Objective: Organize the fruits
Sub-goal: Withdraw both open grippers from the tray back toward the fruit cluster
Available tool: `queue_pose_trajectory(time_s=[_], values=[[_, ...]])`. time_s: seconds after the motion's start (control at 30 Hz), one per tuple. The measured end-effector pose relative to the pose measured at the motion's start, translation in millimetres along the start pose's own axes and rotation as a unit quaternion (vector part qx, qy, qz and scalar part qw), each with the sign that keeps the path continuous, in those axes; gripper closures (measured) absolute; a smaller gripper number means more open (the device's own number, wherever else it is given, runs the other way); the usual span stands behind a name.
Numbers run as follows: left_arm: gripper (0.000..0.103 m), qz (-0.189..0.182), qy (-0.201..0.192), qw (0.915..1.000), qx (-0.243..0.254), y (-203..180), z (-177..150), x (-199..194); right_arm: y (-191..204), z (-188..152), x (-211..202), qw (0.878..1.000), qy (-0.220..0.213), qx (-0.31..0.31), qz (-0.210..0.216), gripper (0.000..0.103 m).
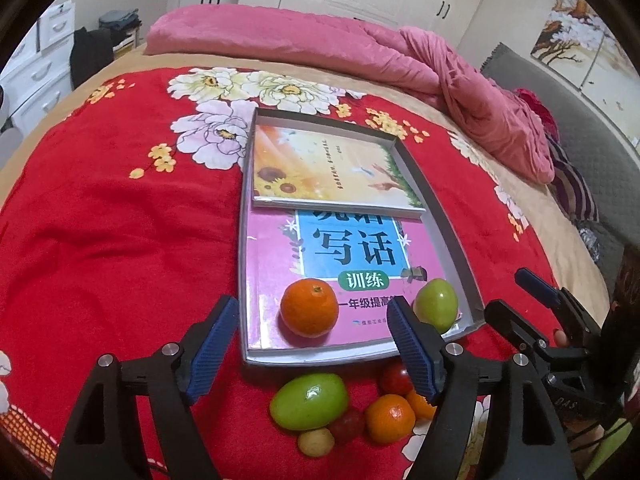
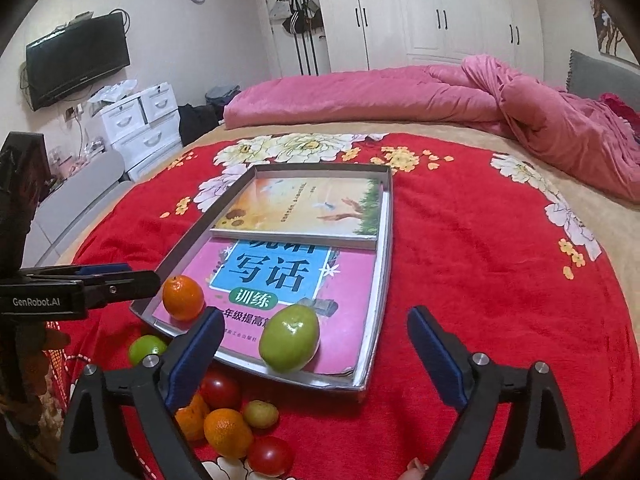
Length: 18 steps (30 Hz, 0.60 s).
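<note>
A grey tray [image 1: 456,256] [image 2: 384,248] lies on the red floral blanket with two books in it. An orange [image 1: 309,307] [image 2: 183,298] and a green fruit [image 1: 436,304] [image 2: 290,338] rest on the pink book at the tray's near end. My left gripper [image 1: 313,308] is open, its pads either side of the orange without touching it. My right gripper [image 2: 316,318] is open around the green fruit, also clear of it. In front of the tray lies a loose pile: a green fruit [image 1: 308,400], oranges [image 1: 390,418], tomatoes [image 1: 396,378] and a small yellowish fruit [image 1: 316,442].
A sunflower-cover book [image 1: 328,168] fills the tray's far half. A crumpled pink duvet [image 2: 520,96] lies along the bed's far side. White drawers [image 2: 140,120] and a wall television [image 2: 76,60] stand off to the left. The grey headboard [image 1: 592,152] is on the right.
</note>
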<state>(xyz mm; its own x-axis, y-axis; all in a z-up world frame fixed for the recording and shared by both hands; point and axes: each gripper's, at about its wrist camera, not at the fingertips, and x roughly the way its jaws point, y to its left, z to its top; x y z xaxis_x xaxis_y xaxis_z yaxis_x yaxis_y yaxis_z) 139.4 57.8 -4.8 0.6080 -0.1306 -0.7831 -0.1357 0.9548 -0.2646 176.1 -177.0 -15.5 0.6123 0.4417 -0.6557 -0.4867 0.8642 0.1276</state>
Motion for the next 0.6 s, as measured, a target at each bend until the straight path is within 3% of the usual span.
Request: queue_pose_trajectory(time_s=[0.6], values=[[0.025,-0.008,-0.003,0.9999,-0.006,11,-3,-22,6,3,-25,0.999,-0.029,-0.015,-0.005,0.008]])
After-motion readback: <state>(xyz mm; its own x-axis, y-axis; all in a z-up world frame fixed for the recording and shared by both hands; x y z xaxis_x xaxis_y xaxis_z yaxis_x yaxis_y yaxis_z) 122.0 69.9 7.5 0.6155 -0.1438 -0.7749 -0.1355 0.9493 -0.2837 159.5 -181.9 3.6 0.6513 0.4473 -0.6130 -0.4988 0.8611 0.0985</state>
